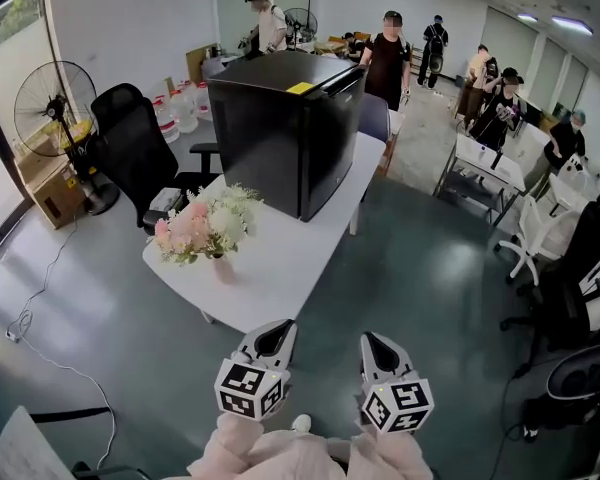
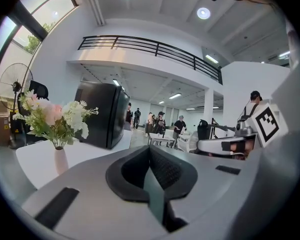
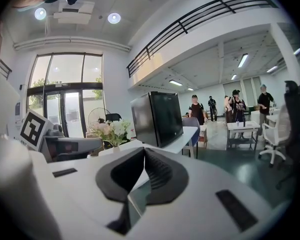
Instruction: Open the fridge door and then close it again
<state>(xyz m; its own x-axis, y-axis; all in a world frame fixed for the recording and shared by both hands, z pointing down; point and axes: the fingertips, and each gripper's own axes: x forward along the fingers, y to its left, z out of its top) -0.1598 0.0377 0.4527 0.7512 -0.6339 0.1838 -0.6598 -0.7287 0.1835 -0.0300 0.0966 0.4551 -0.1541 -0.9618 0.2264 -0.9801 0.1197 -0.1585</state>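
A black mini fridge (image 1: 285, 133) stands on a white table (image 1: 280, 258) with its door closed and its front facing right. It also shows in the left gripper view (image 2: 102, 115) and in the right gripper view (image 3: 157, 118). Both grippers hover side by side over the floor, short of the table's near corner and well away from the fridge. My left gripper (image 1: 280, 326) (image 2: 150, 148) is shut and holds nothing. My right gripper (image 1: 370, 338) (image 3: 143, 150) is also shut and empty.
A vase of pink and white flowers (image 1: 205, 228) sits on the table's near left. A black office chair (image 1: 135, 148) and a standing fan (image 1: 55, 108) are at the left. Several people stand at the back. A white cart (image 1: 480, 168) and chairs (image 1: 570, 298) line the right.
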